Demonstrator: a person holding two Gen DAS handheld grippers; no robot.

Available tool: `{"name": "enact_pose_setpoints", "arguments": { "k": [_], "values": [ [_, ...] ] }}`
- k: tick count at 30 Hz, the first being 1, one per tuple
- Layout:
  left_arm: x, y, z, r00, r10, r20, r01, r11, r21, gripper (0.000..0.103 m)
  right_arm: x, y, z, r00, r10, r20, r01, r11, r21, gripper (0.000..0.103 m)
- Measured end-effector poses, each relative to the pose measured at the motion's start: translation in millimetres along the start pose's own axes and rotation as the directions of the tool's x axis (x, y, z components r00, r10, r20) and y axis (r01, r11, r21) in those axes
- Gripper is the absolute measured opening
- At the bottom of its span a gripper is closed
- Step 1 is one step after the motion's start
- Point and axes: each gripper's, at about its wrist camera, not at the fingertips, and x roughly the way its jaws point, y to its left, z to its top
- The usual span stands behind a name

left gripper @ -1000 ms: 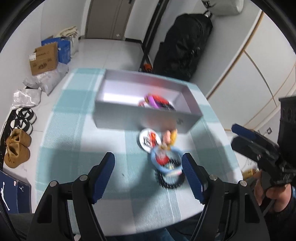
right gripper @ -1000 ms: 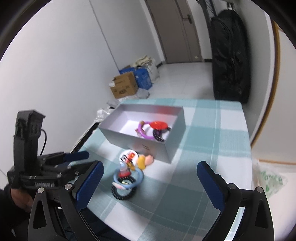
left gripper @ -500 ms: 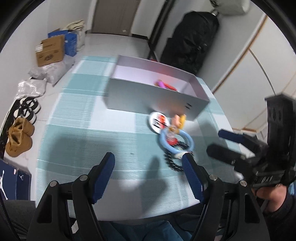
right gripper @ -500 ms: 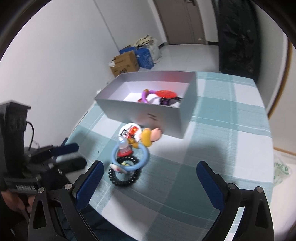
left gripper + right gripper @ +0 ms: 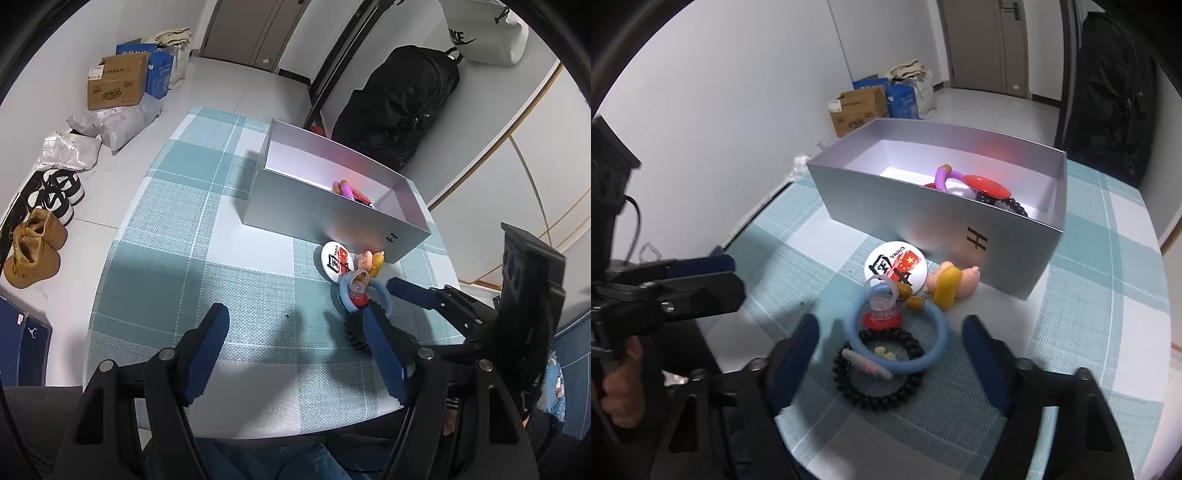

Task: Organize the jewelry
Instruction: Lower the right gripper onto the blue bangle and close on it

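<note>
A silver box stands on the teal checked tablecloth, with a purple ring, a red disc and dark beads inside. In front of it lie a round white badge, a small pink and yellow doll, a blue bangle and a black bead bracelet. My right gripper straddles the bangle and bracelet. Its jaws are closing, and the pads are not touching either piece. My left gripper hangs open over bare cloth left of the pile, with nothing between its fingers.
The table's near edge runs just below both grippers. On the floor to the left are a cardboard box, plastic bags and shoes. A black bag leans against the wall behind the silver box.
My right gripper has dropped toward the pile and its jaws have narrowed around the bangle and bracelet. The left gripper has drifted and rolled slightly, so the pile now sits further right in its view.
</note>
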Motion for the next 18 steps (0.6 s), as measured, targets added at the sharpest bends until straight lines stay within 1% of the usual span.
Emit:
{"name": "enact_pose_setpoints", "arguments": {
  "k": [3, 4, 9, 12, 18],
  "values": [
    [0, 3, 0, 1.0, 0.002, -0.003, -0.002, 1.0, -0.009, 0.071, 5, 2, 0, 0.999, -0.037, -0.007, 0.037, 0.999, -0.022, 0.061],
    [-1, 5, 1, 1.0, 0.001, -0.003, -0.001, 1.0, -0.013, 0.071, 5, 3, 0, 0.999, -0.035, -0.006, 0.035, 0.999, -0.026, 0.059],
    [1, 8, 2, 1.0, -0.005, -0.01, 0.005, 0.999, -0.038, 0.071, 4, 6, 0, 1.0, -0.023, -0.005, 0.023, 0.999, -0.044, 0.059],
    [3, 8, 2, 1.0, -0.002, -0.016, 0.001, 0.999, -0.037, 0.071, 2, 4, 1, 1.0, -0.006, 0.002, 0.006, 0.999, -0.036, 0.059],
    [4, 4, 1, 1.0, 0.001, -0.022, -0.001, 1.0, -0.023, 0.071, -14, 0, 4, 0.998, 0.038, 0.058, -0.038, 0.999, -0.013, 0.058]
  ]
}}
